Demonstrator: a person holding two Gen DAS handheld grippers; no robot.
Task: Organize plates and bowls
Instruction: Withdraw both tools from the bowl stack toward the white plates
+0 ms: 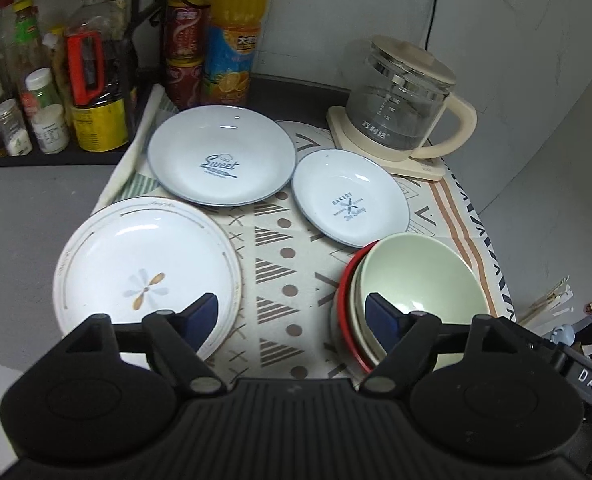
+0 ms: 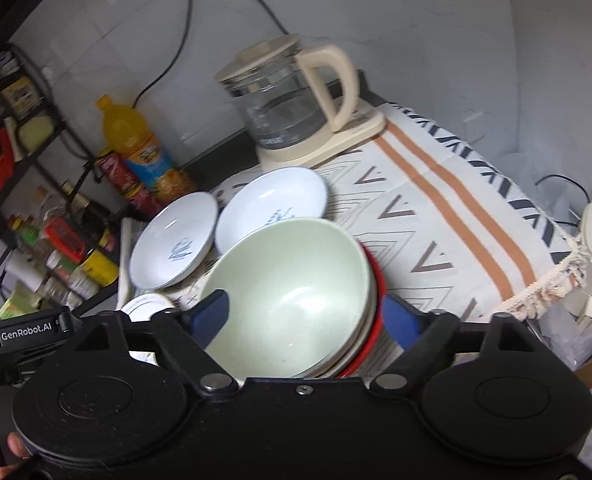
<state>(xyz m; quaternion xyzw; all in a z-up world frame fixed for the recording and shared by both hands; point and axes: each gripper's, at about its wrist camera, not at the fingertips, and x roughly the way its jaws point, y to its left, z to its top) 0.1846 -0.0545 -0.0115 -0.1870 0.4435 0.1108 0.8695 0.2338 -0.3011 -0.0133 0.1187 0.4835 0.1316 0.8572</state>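
A stack of nested bowls, pale green [image 1: 418, 280] on top with cream and red below, sits on the patterned cloth at the right. My left gripper [image 1: 291, 316] is open and empty above the cloth between the bowls and a white flower plate [image 1: 143, 264]. A large "Sweet" plate [image 1: 221, 154] and a smaller "Bakery" plate [image 1: 350, 196] lie behind. My right gripper [image 2: 308, 316] is open, its fingers straddling the near rim of the green bowl [image 2: 291, 280]. The two blue-rimmed plates also show in the right wrist view [image 2: 175, 240] [image 2: 271, 200].
A glass kettle on a cream base [image 1: 404, 108] stands at the back right. An orange juice bottle [image 1: 233, 36], red cans [image 1: 183, 48] and a rack of condiment bottles [image 1: 47, 80] crowd the back left. The cloth's fringed edge [image 2: 544, 288] drops off at the right.
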